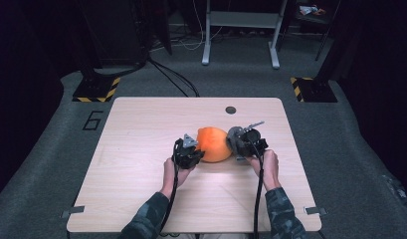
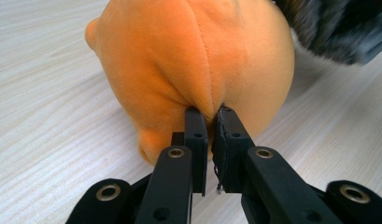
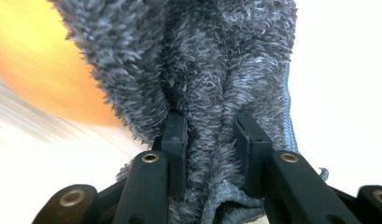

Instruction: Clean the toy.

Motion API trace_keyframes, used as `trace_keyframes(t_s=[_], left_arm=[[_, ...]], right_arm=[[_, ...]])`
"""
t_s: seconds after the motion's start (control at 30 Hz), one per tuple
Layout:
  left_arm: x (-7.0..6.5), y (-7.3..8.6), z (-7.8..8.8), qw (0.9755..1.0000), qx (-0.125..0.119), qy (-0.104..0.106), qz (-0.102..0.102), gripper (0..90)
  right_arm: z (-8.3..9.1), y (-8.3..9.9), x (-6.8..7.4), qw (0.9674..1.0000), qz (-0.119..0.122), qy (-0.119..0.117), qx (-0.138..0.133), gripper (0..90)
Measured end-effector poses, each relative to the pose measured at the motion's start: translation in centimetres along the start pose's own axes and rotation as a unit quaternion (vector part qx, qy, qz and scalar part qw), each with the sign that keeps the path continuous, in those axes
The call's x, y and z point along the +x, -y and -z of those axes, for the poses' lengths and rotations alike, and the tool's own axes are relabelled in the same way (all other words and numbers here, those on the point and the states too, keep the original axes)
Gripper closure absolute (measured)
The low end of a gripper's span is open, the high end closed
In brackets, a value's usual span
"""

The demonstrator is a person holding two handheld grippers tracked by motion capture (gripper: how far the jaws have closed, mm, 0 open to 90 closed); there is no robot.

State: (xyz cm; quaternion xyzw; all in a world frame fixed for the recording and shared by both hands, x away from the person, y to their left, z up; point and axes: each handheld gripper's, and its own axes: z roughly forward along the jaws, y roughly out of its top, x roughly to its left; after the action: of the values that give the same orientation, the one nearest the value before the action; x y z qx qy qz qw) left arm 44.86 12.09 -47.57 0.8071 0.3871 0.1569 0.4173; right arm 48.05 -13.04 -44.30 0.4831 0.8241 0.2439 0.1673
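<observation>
The orange plush toy (image 1: 214,144) sits at the table's (image 1: 141,174) centre, its grey furry cover (image 1: 234,137) bunched at its right. My left gripper (image 1: 195,152) pinches only a thin fold of orange fabric, so I judge it may slip; my right gripper (image 1: 247,144) clamps grey fur, which could tear free under pull.

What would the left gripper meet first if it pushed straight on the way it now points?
The orange plush toy. The left gripper is already shut on a fold of its fabric, so going on would press into the toy's body. The grey fuzzy cloth lies behind, probably off that line.
</observation>
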Motion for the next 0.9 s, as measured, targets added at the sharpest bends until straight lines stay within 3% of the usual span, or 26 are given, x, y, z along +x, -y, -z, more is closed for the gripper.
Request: trace_keyframes(t_s=[0.13,0.2,0.33,0.6,0.77,0.8,0.9], left_arm=[[0.0,0.0,0.0,1.0,-0.002,0.001,0.0,84.3],[0.0,0.0,0.0,1.0,-0.002,-0.001,0.001,83.8],[0.2,0.1,0.3,0.9999,-0.009,-0.005,0.004,78.6],[0.1,0.6,-0.1,0.9995,0.002,-0.032,-0.003,50.2],[-0.4,0.4,-1.0,0.9975,0.012,-0.063,-0.03,48.7],[-0.5,0.4,-1.1,0.9974,0.009,-0.066,-0.027,49.7],[-0.4,0.4,-1.5,0.9971,0.001,-0.07,-0.03,62.1]], right_arm=[[1.5,-1.3,1.5,0.9992,0.02,-0.012,-0.033,68.3],[1.1,-1.9,2.3,0.9987,0.04,-0.014,-0.027,68.4],[-0.3,-2.3,2.5,0.9992,0.036,-0.008,-0.011,68.6],[-0.6,-2.7,2.1,0.9996,0.026,-0.007,-0.006,68.6],[-0.7,-2.8,2.1,0.9995,0.031,-0.004,-0.009,68.6],[-0.8,-2.8,2.1,0.9994,0.032,-0.004,-0.01,68.6],[-0.8,-2.7,2.2,0.9994,0.031,-0.005,-0.011,68.6]])
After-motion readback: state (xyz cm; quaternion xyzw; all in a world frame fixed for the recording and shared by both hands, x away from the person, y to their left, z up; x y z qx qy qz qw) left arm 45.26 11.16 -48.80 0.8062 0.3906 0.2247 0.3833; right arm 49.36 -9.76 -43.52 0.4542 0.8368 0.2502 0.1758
